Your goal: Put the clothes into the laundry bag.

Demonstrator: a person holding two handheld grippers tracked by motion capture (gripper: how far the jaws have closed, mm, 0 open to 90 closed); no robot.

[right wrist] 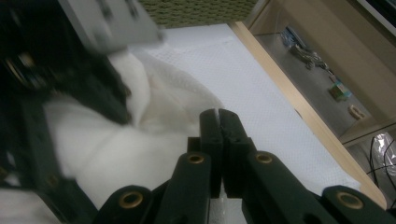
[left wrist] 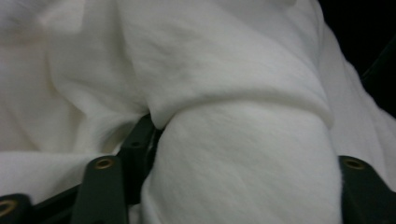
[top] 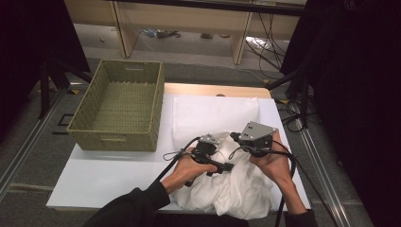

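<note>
Right of the basket (top: 120, 106), on the worktop (top: 104, 172), your white cloth (top: 236, 187) lies bunched: soft, light, floppy. Your left gripper (top: 208, 153) has its jaws spread around a thick fold; your right gripper (right wrist: 219, 116) has its jaws pressed together, seemingly pinching a thin edge. Grip hems, not bulk.

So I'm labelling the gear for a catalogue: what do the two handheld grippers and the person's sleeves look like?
Both are black. The left gripper and right gripper each carry a grey three-cornered plate on top and trail a black cable toward the person. The jaws are flat black bars with brass-coloured rivets. The sleeves are dark, possibly black, and long.
</note>
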